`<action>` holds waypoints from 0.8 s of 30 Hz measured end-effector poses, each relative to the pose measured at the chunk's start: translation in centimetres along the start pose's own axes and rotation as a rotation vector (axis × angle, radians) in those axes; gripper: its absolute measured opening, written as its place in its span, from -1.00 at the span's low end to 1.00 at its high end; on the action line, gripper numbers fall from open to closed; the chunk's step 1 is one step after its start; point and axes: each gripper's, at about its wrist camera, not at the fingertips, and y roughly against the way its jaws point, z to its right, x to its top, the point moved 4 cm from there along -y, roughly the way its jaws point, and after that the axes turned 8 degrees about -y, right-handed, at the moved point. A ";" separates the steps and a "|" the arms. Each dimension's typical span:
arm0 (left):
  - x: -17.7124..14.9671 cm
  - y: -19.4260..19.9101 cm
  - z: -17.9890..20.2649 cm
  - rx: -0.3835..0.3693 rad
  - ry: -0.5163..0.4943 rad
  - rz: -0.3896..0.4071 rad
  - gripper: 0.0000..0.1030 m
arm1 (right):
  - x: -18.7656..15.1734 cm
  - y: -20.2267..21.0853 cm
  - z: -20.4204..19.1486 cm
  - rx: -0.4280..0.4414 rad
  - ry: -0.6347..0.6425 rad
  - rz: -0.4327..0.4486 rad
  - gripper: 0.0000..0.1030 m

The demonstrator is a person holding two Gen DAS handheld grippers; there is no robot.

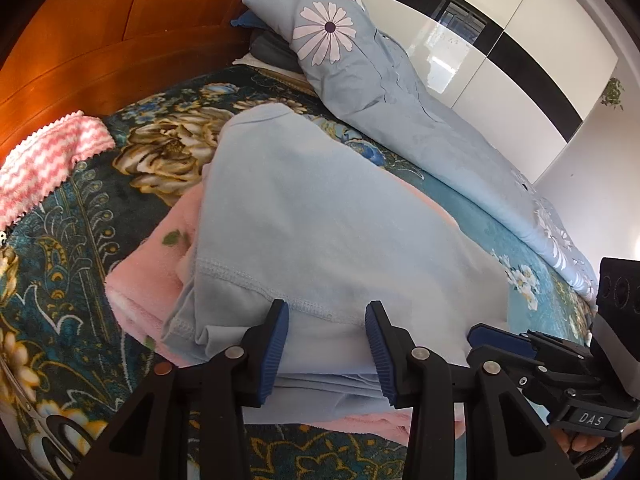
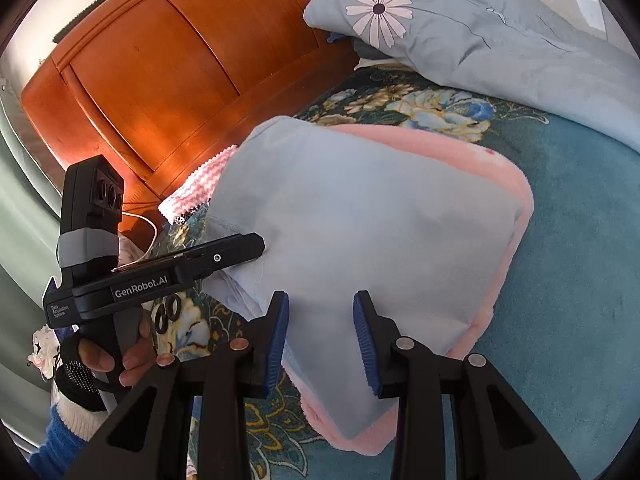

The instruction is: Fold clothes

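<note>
A folded light blue garment (image 1: 320,224) lies on top of a folded pink fleece garment (image 1: 160,248) on the bed. It also shows in the right wrist view (image 2: 380,232), with the pink fleece (image 2: 500,264) sticking out along its right and near edges. My left gripper (image 1: 327,340) is open, its blue pads over the garment's near hemmed edge. My right gripper (image 2: 320,336) is open over the garment's near corner. Neither gripper holds any cloth. The left gripper's body (image 2: 160,276) shows at the garment's left side.
The bed has a dark floral blanket (image 1: 80,280). A pink-and-white zigzag cloth (image 1: 48,160) lies at the left by the wooden headboard (image 1: 100,40). A light blue daisy-print duvet (image 1: 400,92) is heaped along the far right. A white cable (image 2: 148,224) hangs by the headboard.
</note>
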 end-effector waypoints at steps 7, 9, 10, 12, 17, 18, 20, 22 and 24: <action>-0.4 4.0 1.0 0.032 0.010 0.112 0.10 | -0.6 3.8 -2.4 0.020 0.058 0.093 -0.32; -1.3 4.7 1.5 0.037 0.026 0.138 0.16 | -1.5 4.1 -2.6 0.000 0.083 0.096 -0.28; -1.9 4.9 1.6 0.030 0.042 0.144 0.18 | -2.0 4.1 -2.5 -0.015 0.090 0.096 -0.26; -3.3 5.1 1.9 0.020 0.069 0.143 0.23 | -2.9 3.9 -2.1 -0.036 0.080 0.089 -0.23; -6.0 5.3 2.5 0.144 0.053 0.142 0.37 | -4.9 3.7 -1.3 -0.107 0.063 0.091 -0.13; -6.4 5.2 2.6 0.153 0.054 0.135 0.42 | -5.3 3.7 -1.3 -0.124 0.066 0.094 -0.10; -7.3 5.0 2.7 0.172 0.060 0.124 0.49 | -6.0 3.5 -1.2 -0.151 0.058 0.095 0.17; -8.0 4.7 2.8 0.204 0.059 0.108 0.53 | -6.7 3.4 -1.0 -0.159 0.041 0.089 0.34; -8.8 4.5 2.8 0.235 0.059 0.093 0.58 | -7.2 3.4 -0.8 -0.174 0.030 0.083 0.39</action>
